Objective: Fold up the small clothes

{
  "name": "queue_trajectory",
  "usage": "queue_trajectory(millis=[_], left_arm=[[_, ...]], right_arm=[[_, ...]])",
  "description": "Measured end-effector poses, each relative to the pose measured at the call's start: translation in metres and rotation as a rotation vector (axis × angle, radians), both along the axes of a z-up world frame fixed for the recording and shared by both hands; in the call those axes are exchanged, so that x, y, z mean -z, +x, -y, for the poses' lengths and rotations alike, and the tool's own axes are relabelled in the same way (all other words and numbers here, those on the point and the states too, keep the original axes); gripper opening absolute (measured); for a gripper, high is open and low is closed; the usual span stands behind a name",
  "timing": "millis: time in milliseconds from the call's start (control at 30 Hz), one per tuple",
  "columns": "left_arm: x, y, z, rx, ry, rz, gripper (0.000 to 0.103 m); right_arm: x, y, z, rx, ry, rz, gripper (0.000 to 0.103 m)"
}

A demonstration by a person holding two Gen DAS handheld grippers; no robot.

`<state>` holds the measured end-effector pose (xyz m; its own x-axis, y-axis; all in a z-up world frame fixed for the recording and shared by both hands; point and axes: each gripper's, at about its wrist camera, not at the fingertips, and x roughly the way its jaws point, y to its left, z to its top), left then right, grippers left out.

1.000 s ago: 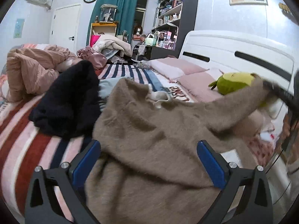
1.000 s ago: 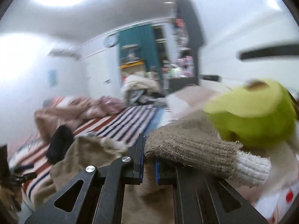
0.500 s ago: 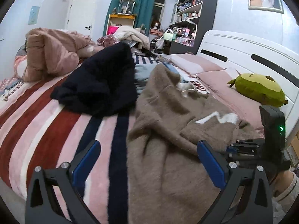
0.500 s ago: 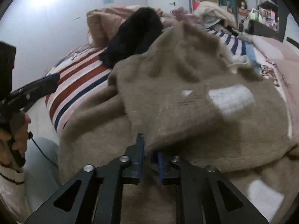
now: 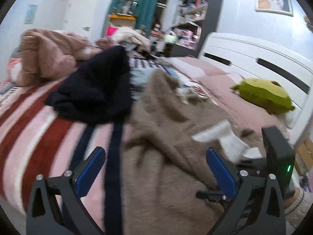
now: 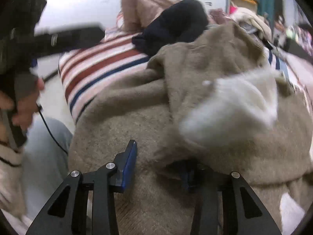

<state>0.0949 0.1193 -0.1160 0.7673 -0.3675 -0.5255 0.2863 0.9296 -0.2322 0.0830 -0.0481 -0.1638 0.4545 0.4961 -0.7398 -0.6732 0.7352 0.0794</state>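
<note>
Half a second ago the right gripper (image 6: 158, 166) was pinched on the sleeve of the fuzzy tan knit sweater (image 6: 137, 129); now its blue-padded fingers (image 6: 129, 166) stand apart and the sleeve lies loose across them, its white ribbed cuff (image 6: 234, 105) blurred and flopped onto the sweater's body. The left gripper (image 5: 156, 174) has kept its jaws spread wide with nothing between them, hovering over the sweater's lower edge, though the view has swung slightly and smeared. The sweater is spread on the bed over the pink, red and navy striped blanket (image 5: 39, 129), one sleeve folded inward so the cuff (image 5: 219, 135) sits near the middle. Its surface is rumpled, with a raised ridge running toward the collar. A dark navy knit garment (image 5: 93, 96) lies just beside it, touching its far left edge. A green plush toy (image 5: 264, 96) rests near the white headboard (image 5: 254, 58).
</note>
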Motion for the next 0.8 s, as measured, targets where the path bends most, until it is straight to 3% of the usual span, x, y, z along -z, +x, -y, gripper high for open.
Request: queue_trajectory(millis=[100, 200, 367, 467, 500, 567, 633, 700, 800], left_arm=[[0.001, 0.003, 0.023, 0.102, -0.039, -0.008, 0.102], [0.001, 0.003, 0.050, 0.187, -0.062, -0.014, 0.102], [0.012, 0.007, 0.108, 0.275, 0.000, -0.032, 0.102], [0.023, 0.018, 0.142, 0.248, 0.075, -0.040, 0.099], [0.026, 0.022, 0.150, 0.227, 0.101, -0.039, 0.093], [0.031, 0.027, 0.156, 0.178, 0.128, -0.052, 0.050], [0.032, 0.030, 0.148, 0.106, 0.113, -0.065, 0.031], [0.028, 0.022, 0.124, 0.042, 0.026, -0.043, 0.020], [0.025, 0.008, 0.091, -0.095, 0.050, -0.022, 0.017]], right_arm=[[-0.027, -0.014, 0.030, 0.032, 0.041, 0.049, 0.032], [-0.050, -0.029, 0.062, 0.080, 0.002, 0.104, 0.032], [-0.078, -0.043, 0.137, 0.248, 0.013, 0.155, 0.033], [-0.083, -0.049, 0.178, 0.333, 0.040, 0.172, 0.034], [-0.082, -0.052, 0.189, 0.357, 0.046, 0.176, 0.034], [-0.078, -0.056, 0.206, 0.391, 0.066, 0.167, 0.034], [-0.070, -0.063, 0.221, 0.412, 0.079, 0.149, 0.034], [-0.064, -0.071, 0.234, 0.434, 0.070, 0.146, 0.034], [-0.055, -0.074, 0.257, 0.476, 0.090, 0.105, 0.034]])
